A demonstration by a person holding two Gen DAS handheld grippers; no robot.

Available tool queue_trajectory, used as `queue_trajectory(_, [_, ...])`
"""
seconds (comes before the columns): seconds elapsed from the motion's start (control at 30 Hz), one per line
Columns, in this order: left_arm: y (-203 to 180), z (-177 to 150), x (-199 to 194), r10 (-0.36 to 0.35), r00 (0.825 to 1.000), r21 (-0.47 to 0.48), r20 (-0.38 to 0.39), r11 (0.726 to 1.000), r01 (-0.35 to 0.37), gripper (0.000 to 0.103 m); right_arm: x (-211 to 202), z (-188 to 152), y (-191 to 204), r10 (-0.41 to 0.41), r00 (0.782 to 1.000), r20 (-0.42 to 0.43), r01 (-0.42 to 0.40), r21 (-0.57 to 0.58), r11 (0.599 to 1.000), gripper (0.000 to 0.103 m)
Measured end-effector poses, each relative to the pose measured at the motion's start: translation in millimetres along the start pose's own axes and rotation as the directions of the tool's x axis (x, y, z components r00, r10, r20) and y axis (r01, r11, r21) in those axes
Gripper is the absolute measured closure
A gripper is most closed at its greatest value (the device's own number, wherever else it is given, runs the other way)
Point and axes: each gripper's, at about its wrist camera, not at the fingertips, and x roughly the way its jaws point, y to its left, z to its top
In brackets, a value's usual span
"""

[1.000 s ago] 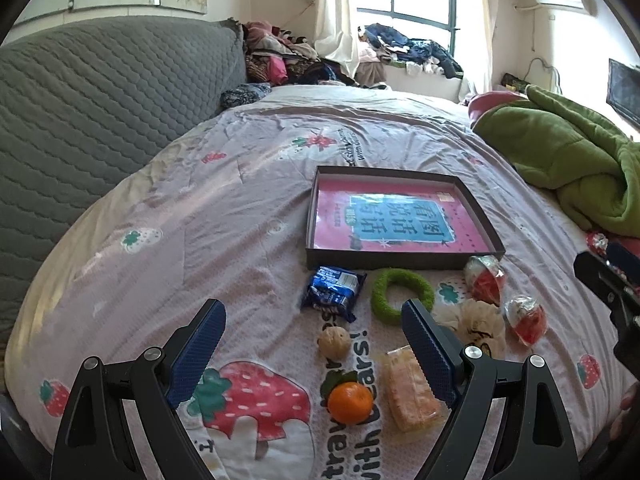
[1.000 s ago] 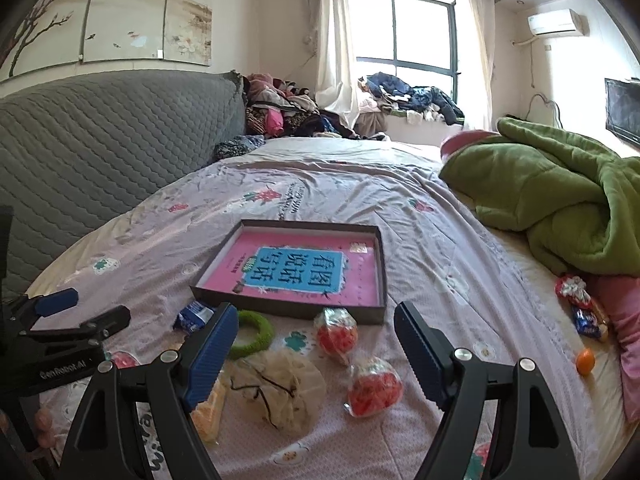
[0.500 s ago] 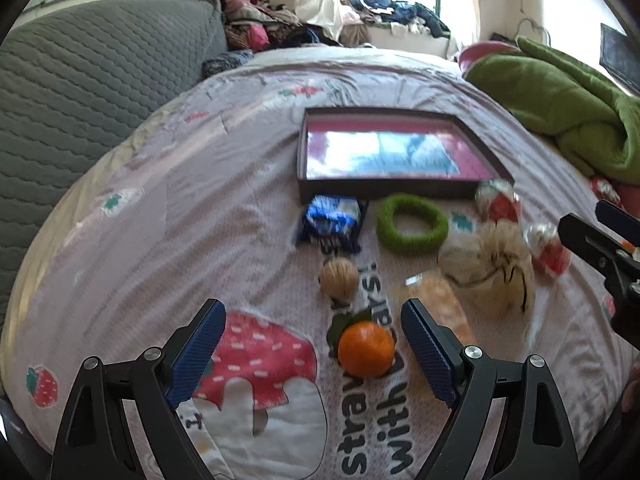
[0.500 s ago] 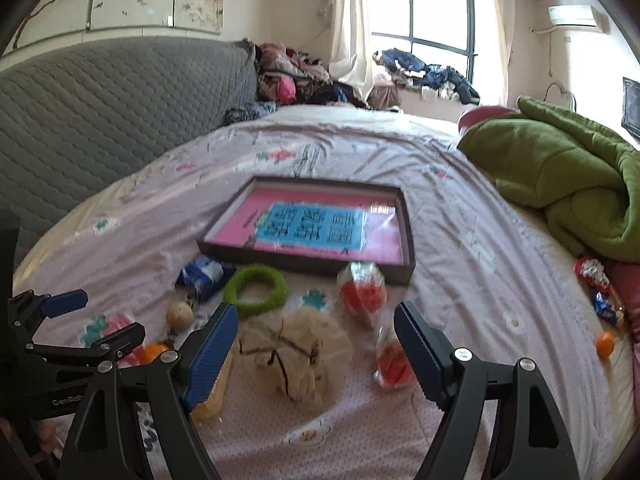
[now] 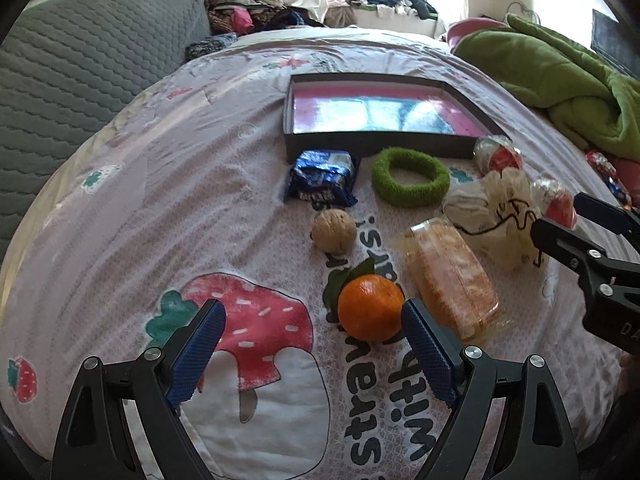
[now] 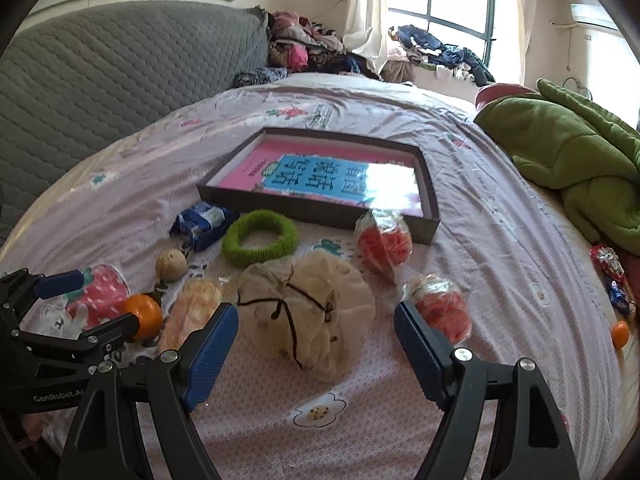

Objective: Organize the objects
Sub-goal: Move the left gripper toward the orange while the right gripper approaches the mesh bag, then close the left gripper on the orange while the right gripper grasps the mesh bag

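A dark shallow box with a pink and blue book inside lies on the bed. In front of it lie a blue snack pack, a green fuzzy ring, a walnut, an orange, a wrapped orange cake, a beige cloth pouch and two red wrapped eggs. My left gripper is open, low over the bed, its right finger beside the orange. My right gripper is open just before the pouch.
A grey quilted headboard runs along the left. A green blanket is heaped at the right. Loose sweets and a small orange lie at the right bed edge. Clothes pile up at the far end.
Both grippers have moved forward and down toward the objects. The orange now sits close to my left gripper's right finger, and the pouch is nearer my right gripper.
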Motion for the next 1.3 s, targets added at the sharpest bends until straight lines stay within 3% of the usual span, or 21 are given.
queue_trajectory(0.37, [-3, 0, 17, -0.072, 0.997, 0.004, -0.025, 0.997, 0.073, 0.015, 14, -3, 1, -0.021, 1.0, -0.022, 0.021, -0.024, 0.999, 0.023])
queue_trajectory(0.43, [-5, 2, 22, -0.087, 0.996, 0.003, -0.033, 0.996, 0.087, 0.019, 16, -2, 1, -0.023, 1.0, -0.021, 0.022, -0.024, 0.999, 0.023])
queue_trajectory(0.5, [-6, 3, 26, -0.102, 0.994, 0.003, -0.037, 0.995, 0.102, 0.031, 18, -1, 1, -0.019, 1.0, -0.022, 0.018, -0.024, 1.0, 0.023])
queue_trajectory(0.67, [-8, 5, 29, -0.13, 0.991, -0.003, -0.036, 0.992, 0.13, 0.037, 23, -1, 3, -0.023, 0.999, -0.027, 0.022, -0.034, 0.999, 0.034])
queue_trajectory(0.77, [-11, 7, 30, -0.165, 0.986, 0.004, -0.036, 0.986, 0.165, 0.053, 28, -1, 5, -0.023, 0.999, -0.034, 0.022, -0.042, 0.999, 0.037])
queue_trajectory(0.97, [-13, 8, 36, -0.192, 0.98, 0.009, -0.043, 0.981, 0.193, 0.059, 42, -3, 12, -0.019, 0.998, -0.066, 0.014, -0.072, 0.997, 0.049])
queue_trajectory(1.03, [-12, 9, 37, -0.202, 0.979, 0.007, -0.039, 0.979, 0.203, 0.06, 46, -7, 13, -0.022, 0.997, -0.078, 0.016, -0.072, 0.997, 0.066])
queue_trajectory(1.13, [-9, 8, 37, -0.218, 0.975, -0.005, -0.033, 0.976, 0.218, 0.062, 45, -9, 11, 0.001, 0.998, -0.063, -0.005, -0.059, 0.998, 0.075])
queue_trajectory(1.3, [-10, 7, 34, -0.214, 0.977, 0.001, -0.025, 0.977, 0.214, 0.063, 38, -9, 8, 0.022, 0.998, -0.051, -0.024, -0.044, 0.999, 0.079])
